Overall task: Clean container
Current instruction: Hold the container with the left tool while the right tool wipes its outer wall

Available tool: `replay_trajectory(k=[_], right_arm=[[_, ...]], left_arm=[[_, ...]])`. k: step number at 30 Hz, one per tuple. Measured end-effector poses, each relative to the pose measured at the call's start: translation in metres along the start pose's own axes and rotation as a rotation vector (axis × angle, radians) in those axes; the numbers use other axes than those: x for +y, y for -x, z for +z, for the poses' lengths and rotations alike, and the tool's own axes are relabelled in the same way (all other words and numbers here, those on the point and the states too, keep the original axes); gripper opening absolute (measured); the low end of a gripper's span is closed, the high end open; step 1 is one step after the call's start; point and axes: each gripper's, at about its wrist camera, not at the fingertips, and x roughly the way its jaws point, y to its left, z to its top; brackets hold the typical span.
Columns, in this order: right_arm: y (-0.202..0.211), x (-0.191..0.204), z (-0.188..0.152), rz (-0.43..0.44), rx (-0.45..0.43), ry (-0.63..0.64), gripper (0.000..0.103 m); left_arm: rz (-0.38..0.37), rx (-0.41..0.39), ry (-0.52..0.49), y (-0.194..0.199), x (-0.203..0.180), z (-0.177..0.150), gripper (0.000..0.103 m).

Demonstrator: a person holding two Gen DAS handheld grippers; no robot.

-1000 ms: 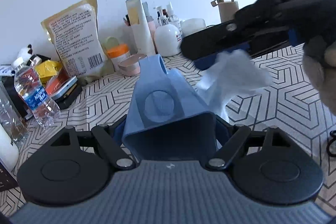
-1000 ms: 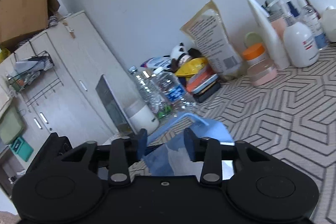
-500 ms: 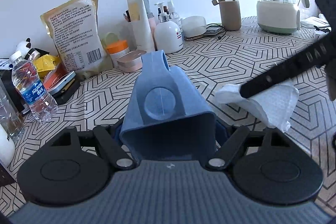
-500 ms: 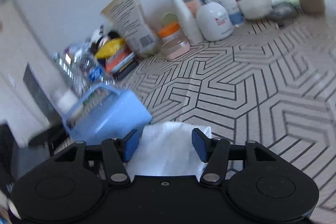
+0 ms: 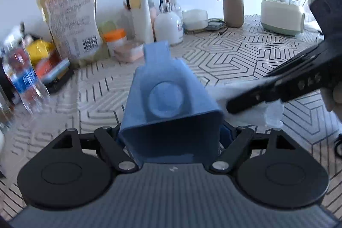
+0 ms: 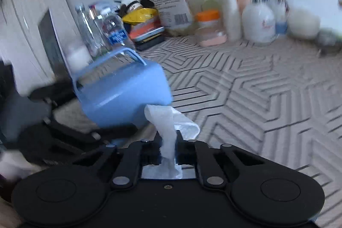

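The left gripper [image 5: 173, 138] clamps the blue container [image 5: 171, 104], probably light, stiff and smooth-walled; its jaws are easing open slightly. Beside it, the right gripper [image 6: 168, 149] has its jaws pinched tight on the soft white tissue [image 6: 171, 123].

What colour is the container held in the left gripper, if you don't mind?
Light blue container, seen best in the right wrist view.

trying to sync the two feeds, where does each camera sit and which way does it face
Left wrist: sits on the left tool, faces along the patterned table toward the wall; its tool holds the blue plastic container; the right tool enters from the right.
Right wrist: sits on the right tool, faces the wall and a white cabinet; its tool is shut on the white paper towel.
Shared: container, towel, table, tan printed pouch.
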Motion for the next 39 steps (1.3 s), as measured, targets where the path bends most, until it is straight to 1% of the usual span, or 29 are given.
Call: replay_trajectory(k=[1, 3, 6, 10, 12, 13, 16, 18, 20, 22, 26, 31, 34, 39], right_arm=[[0.000, -0.004, 0.001, 0.029, -0.015, -0.032, 0.012], [0.005, -0.013, 0.003, 0.142, -0.060, -0.130, 0.012], [0.011, -0.021, 0.007, 0.295, -0.130, -0.235, 0.012], [0.011, -0.010, 0.013, 0.352, -0.163, -0.204, 0.012], [0.008, -0.002, 0.014, 0.387, -0.169, -0.187, 0.012], [0.006, 0.002, 0.014, 0.399, -0.169, -0.176, 0.012], [0.001, 0.010, 0.015, 0.388, -0.173, -0.150, 0.012], [-0.001, 0.012, 0.017, 0.377, -0.179, -0.138, 0.011], [0.000, 0.016, 0.020, 0.318, -0.197, -0.095, 0.011], [0.000, 0.021, 0.024, 0.245, -0.217, -0.043, 0.011], [-0.001, 0.025, 0.024, 0.210, -0.227, 0.009, 0.012], [0.003, 0.034, 0.020, 0.256, -0.195, 0.036, 0.012], [0.006, 0.037, 0.017, 0.280, -0.182, 0.027, 0.012], [0.012, 0.035, 0.012, 0.280, -0.178, 0.008, 0.011]], left_arm=[[-0.003, 0.007, 0.015, -0.001, 0.003, 0.001, 0.080], [0.002, 0.014, 0.019, -0.003, 0.003, 0.000, 0.077], [0.025, 0.013, -0.018, -0.004, -0.005, -0.001, 0.076], [0.023, 0.003, -0.095, -0.001, -0.017, -0.002, 0.076], [0.032, 0.006, -0.097, -0.001, -0.017, -0.002, 0.076], [0.025, 0.006, -0.087, -0.001, -0.015, -0.002, 0.076], [0.011, 0.002, -0.071, -0.001, -0.012, -0.001, 0.076], [0.015, -0.005, -0.089, 0.000, -0.015, -0.002, 0.076], [0.021, -0.016, -0.108, 0.002, -0.018, -0.002, 0.076], [0.021, -0.014, -0.104, 0.002, -0.017, -0.002, 0.076], [0.022, -0.011, -0.100, 0.002, -0.017, -0.003, 0.075], [0.024, -0.008, -0.095, 0.003, -0.016, -0.003, 0.075], [0.029, -0.008, -0.095, 0.002, -0.019, -0.002, 0.075], [0.033, -0.007, -0.097, 0.004, -0.026, -0.004, 0.075]])
